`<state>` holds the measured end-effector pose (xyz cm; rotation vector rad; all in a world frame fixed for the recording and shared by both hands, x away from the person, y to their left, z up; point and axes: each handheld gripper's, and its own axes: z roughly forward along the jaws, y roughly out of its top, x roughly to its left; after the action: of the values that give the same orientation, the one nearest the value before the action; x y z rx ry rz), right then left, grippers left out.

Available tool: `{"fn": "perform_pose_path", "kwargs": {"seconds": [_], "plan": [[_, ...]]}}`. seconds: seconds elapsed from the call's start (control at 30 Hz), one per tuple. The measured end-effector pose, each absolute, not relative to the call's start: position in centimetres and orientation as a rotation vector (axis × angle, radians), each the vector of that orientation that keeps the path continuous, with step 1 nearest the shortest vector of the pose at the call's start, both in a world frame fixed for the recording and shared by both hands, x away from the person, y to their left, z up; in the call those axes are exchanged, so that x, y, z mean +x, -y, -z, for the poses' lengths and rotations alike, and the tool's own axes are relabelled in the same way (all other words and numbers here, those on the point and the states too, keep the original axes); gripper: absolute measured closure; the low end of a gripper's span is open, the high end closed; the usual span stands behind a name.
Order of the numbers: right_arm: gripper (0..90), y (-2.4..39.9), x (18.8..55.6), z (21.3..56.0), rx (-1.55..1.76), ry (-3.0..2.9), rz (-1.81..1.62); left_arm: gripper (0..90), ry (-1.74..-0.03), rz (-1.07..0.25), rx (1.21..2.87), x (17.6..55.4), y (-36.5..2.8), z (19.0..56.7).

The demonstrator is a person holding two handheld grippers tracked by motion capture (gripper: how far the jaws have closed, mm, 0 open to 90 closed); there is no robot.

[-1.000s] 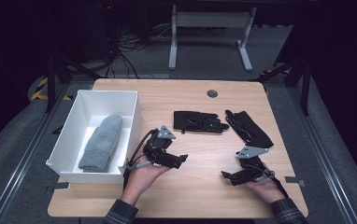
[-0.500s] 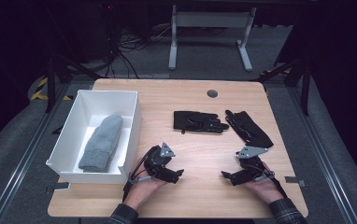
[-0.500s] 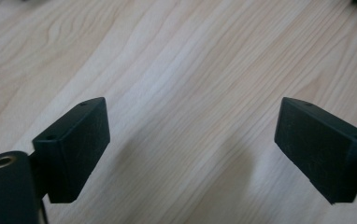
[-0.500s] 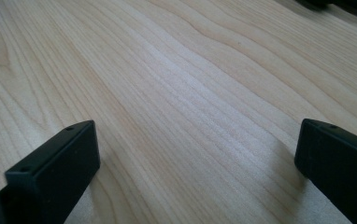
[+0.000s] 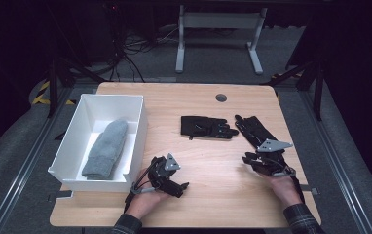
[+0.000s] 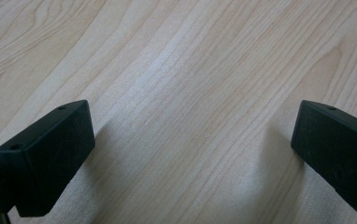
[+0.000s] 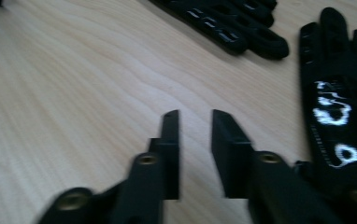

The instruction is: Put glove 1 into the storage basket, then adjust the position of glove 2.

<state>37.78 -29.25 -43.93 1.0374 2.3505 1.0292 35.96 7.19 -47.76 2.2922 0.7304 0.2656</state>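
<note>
R gripper (image 5: 250, 159) sits low at the wrist end of the nearer black glove (image 5: 252, 130), jaws nearly pressed together w/ a thin gap and nothing between them; they've just been closing, and in the right gripper view they're over bare wood w/ that glove (image 7: 338, 93) just beside, to the right. Prob a miss or a test pinch, since no fabric is caught. L gripper (image 5: 180, 186) rests low on the worktop (image 5: 213, 200) near the front edge, jaws spread wide, having just been opening; the left gripper view shows plain wood grain between them, so it's idle and holding nothing. The work in hand looks like packing gloves into the white box (image 5: 138, 126) at the left: a grey mitten (image 5: 105, 148) already lies lengthwise inside, flat on the bottom. Two black gloves are on the wood, well apart from the box: the second glove (image 5: 207, 127) lies crosswise, fingers pointing toward the first one's fingertips, close to them. Both lie flat, so a pinch at cuff or edge prob needs jaws angled down onto the fabric. L gripper beside the box's near corner seems parked, ready to steady the box or take a handoff.
</note>
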Motion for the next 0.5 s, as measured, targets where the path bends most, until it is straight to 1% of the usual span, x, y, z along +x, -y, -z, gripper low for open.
{"fn": "perform_pose_path", "kwargs": {"seconds": [0.03,0.07,0.1,0.5], "plan": [[88.1,29.3,38.0,43.8,1.044,-2.347,-1.02,0.1,-0.73,-0.266,2.292,36.0,-7.2,47.8],[88.1,29.3,38.0,43.8,1.044,-2.347,-1.02,0.1,-0.73,-0.266,2.292,36.0,-7.2,47.8],[90.0,29.5,38.2,43.7,1.052,-2.339,-1.015,0.1,-0.73,-0.265,2.292,36.0,-7.2,47.8],[90.0,31.4,39.9,43.5,1.101,-2.26,-0.975,0.1,-0.731,-0.263,2.292,35.9,-7.2,47.8]]}}
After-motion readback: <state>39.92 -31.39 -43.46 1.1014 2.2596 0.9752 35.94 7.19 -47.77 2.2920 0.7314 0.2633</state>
